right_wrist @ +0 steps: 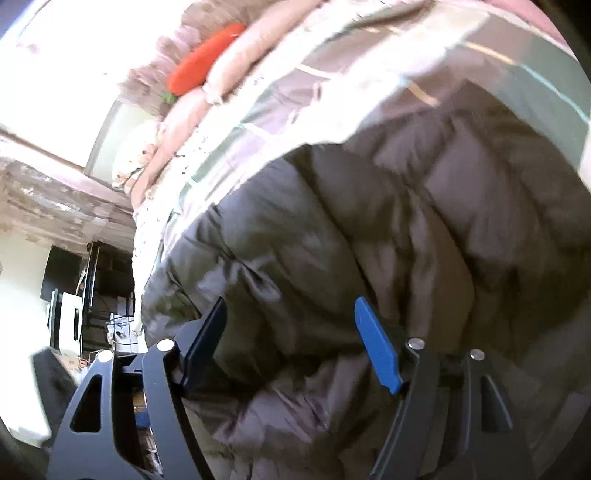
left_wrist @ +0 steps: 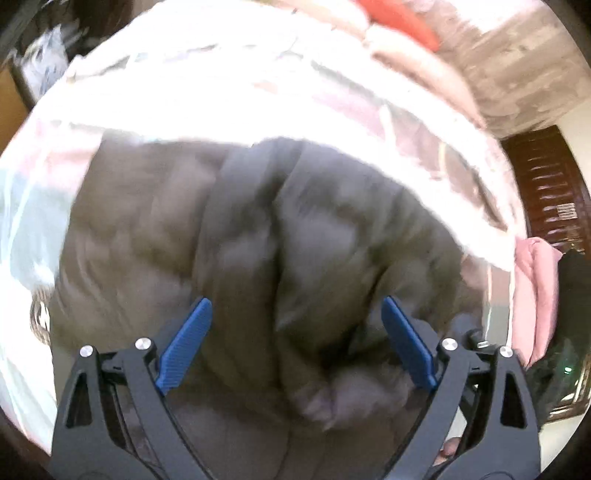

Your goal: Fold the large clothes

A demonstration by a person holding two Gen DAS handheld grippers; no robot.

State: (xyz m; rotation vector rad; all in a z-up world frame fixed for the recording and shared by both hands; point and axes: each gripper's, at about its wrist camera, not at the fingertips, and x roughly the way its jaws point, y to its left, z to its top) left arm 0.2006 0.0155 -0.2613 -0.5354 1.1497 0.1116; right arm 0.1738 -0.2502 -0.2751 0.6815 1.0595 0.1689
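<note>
On the bed (left_wrist: 258, 92) | puffer jacket (left_wrist: 295, 229) bunched | left tool (left_wrist: 295, 343) spread | right tool (right_wrist: 291, 343) spread over jacket edge

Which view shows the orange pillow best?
The right wrist view: the orange pillow shows nearly whole on the bedding beyond the jacket. The left wrist view shows it blurred and cut by the top edge.

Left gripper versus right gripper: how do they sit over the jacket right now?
The left gripper faces the middle of the dark puffer jacket; the right gripper sits at its edge, the room visible beside it. Left shows both blue pads; right shows one, the other shadowed. Both are open, gripping nothing.
</note>
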